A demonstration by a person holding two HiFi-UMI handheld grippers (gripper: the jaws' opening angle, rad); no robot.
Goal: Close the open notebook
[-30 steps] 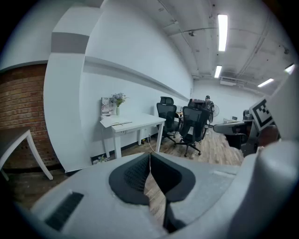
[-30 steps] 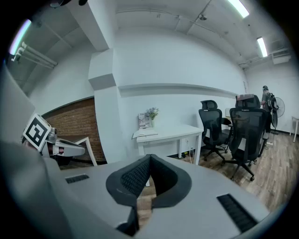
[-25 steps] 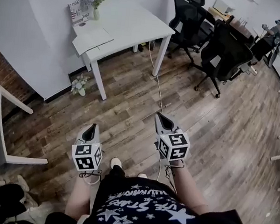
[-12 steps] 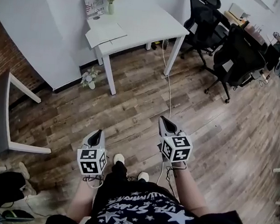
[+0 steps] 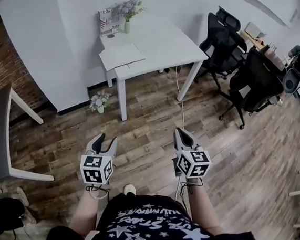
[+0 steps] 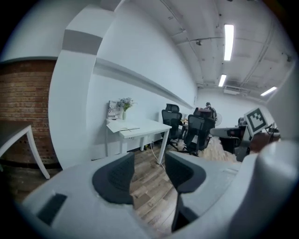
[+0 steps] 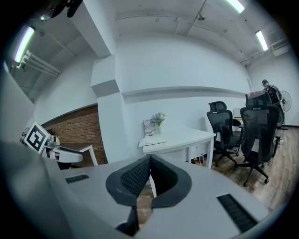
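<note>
Our left gripper (image 5: 104, 140) is opening, its dark ribbed pads now parted around nothing where a second ago they met. Our right gripper (image 5: 179, 133) has its jaws pressed together, empty. Both hang above the wood-plank floor (image 5: 151, 111). The open notebook (image 5: 125, 54) lies flat on the white desk (image 5: 170, 45) ahead, nearer than before, just beside a small vase (image 5: 127, 26).
</note>
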